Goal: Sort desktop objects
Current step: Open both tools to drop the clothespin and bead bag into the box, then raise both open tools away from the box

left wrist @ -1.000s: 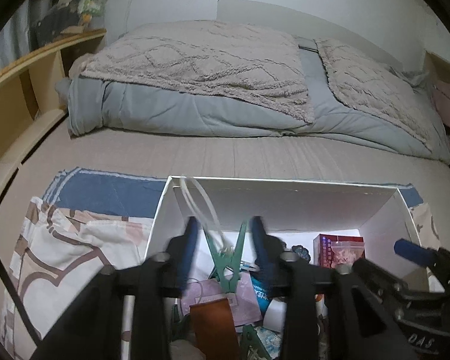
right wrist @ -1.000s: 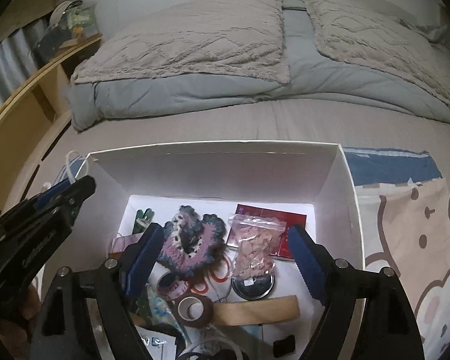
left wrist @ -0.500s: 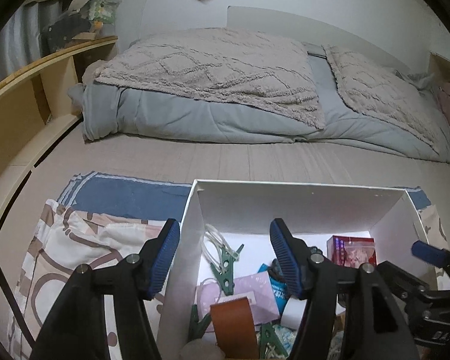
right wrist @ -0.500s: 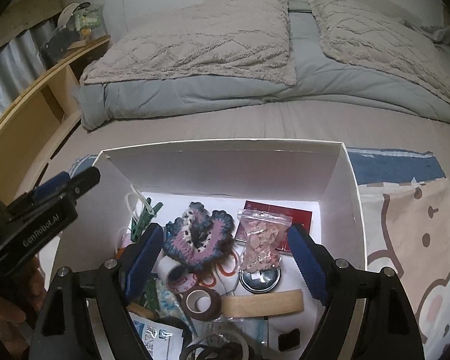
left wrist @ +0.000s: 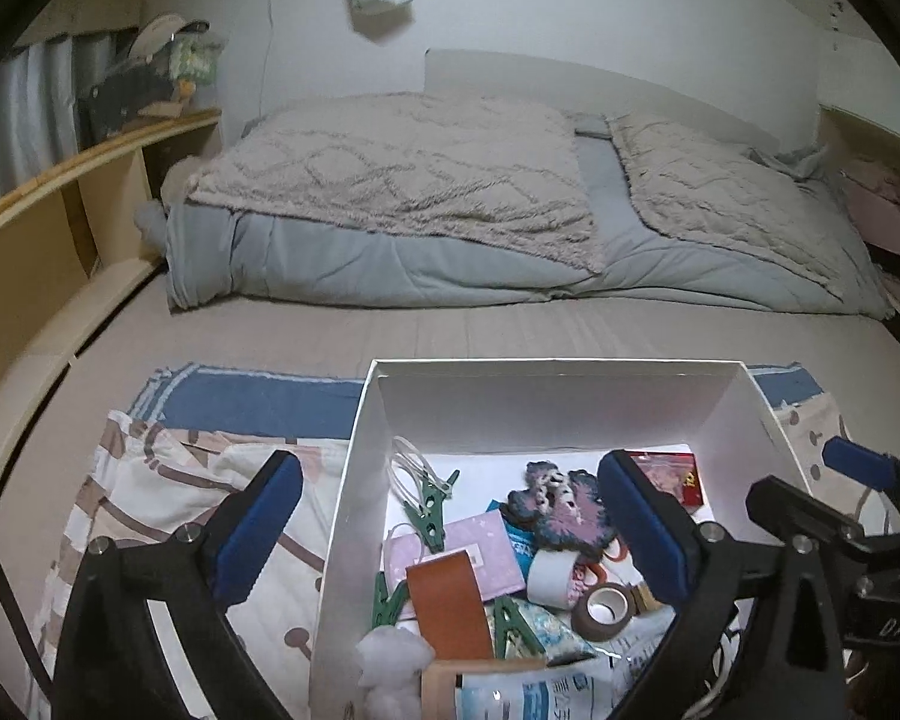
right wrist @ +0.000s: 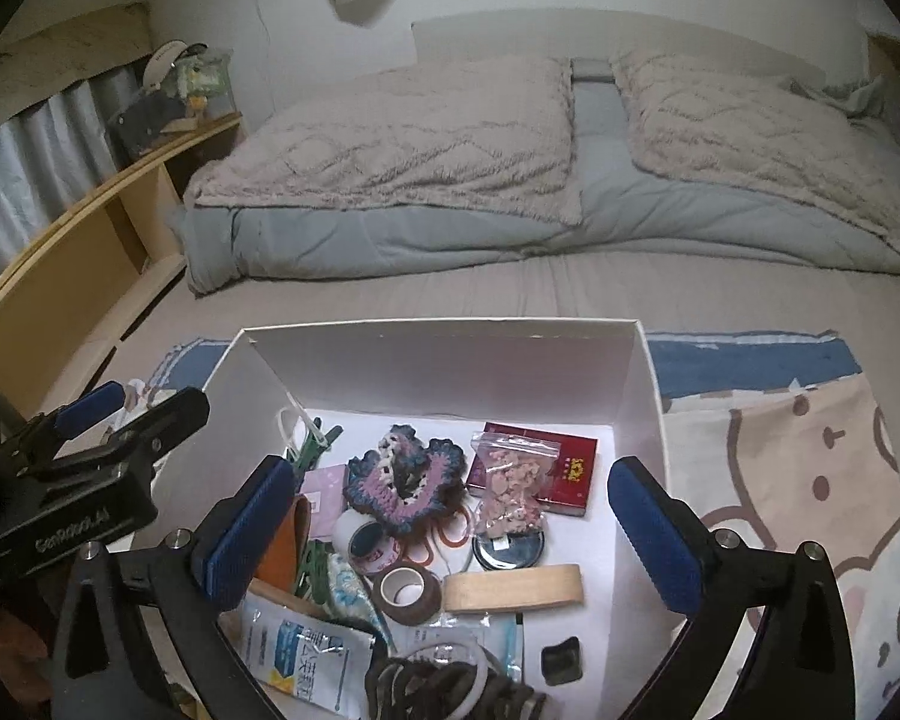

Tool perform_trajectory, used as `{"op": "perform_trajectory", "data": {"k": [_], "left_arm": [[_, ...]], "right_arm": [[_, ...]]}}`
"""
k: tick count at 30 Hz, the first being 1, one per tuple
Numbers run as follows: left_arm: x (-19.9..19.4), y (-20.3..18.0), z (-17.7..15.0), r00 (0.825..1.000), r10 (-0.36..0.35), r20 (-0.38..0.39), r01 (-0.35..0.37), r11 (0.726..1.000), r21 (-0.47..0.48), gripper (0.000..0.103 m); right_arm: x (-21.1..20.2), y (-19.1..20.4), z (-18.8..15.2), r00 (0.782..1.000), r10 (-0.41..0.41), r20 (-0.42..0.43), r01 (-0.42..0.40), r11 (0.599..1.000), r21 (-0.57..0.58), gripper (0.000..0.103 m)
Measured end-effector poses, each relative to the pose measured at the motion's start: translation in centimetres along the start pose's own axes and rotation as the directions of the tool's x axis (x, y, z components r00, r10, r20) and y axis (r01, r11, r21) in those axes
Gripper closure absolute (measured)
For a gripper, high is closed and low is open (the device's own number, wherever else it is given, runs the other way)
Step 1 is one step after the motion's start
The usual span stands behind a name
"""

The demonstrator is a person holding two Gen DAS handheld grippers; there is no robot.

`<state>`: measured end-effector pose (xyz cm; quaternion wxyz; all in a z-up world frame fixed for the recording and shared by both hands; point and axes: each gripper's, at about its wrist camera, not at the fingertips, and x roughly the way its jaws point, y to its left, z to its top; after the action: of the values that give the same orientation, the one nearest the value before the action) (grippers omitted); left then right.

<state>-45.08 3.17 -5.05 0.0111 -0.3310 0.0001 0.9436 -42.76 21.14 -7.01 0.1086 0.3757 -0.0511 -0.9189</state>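
Your white cardboard box (left wrist: 354,480) sits open on a patterned cloth (left wrist: 150,480) spread over the bed (left wrist: 390,324), and it is crowded with small things. Near its middle lies a purple and blue crocheted piece (right wrist: 402,474), with a clear bag of pink bits (right wrist: 510,480) just beside it resting on a red packet (right wrist: 564,468). Toward the near side you have a brown tape roll (right wrist: 405,591), a white tape roll (right wrist: 366,540), a flat wooden strip (right wrist: 513,588) and a round dark tin (right wrist: 507,549) half under the bag. Green clothespins (left wrist: 429,510) lie by the left wall next to a loop of white cord (left wrist: 411,468).

Your left gripper (left wrist: 450,534) is spread wide and holds nothing: one finger hangs outside the box over the cloth, the other over the contents. Your right gripper (right wrist: 450,534) is equally wide and empty, both fingers above the inside of the box, touching none of the items.

The left wrist view alone shows a brown leather-like card (left wrist: 447,606) on a pale pink pouch (left wrist: 480,552) and a white fluffy ball (left wrist: 390,654). Only the right wrist view shows the printed mask packet (right wrist: 300,654), a dark coiled hair tie (right wrist: 444,690) and a small black clip (right wrist: 561,657).
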Motion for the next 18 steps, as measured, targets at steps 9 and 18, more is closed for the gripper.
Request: {"op": "perform_trajectory", "data": {"k": [9, 18], "left_arm": [[-4.8, -0.8, -0.9, 0.998, 0.004, 0.057, -0.005, 1.000, 0.015, 0.003], [-9.0, -1.1, -2.2, 0.995, -0.021, 0.100, 0.018, 0.999, 0.035, 0.003]], "right_arm": [[-3.8, 0.0, -1.0, 0.997, -0.036, 0.074, 0.036, 0.999, 0.000, 0.000], [-7.3, 1.0, -2.3, 0.991, -0.043, 0.123, 0.047, 0.998, -0.033, 0.000]]}}
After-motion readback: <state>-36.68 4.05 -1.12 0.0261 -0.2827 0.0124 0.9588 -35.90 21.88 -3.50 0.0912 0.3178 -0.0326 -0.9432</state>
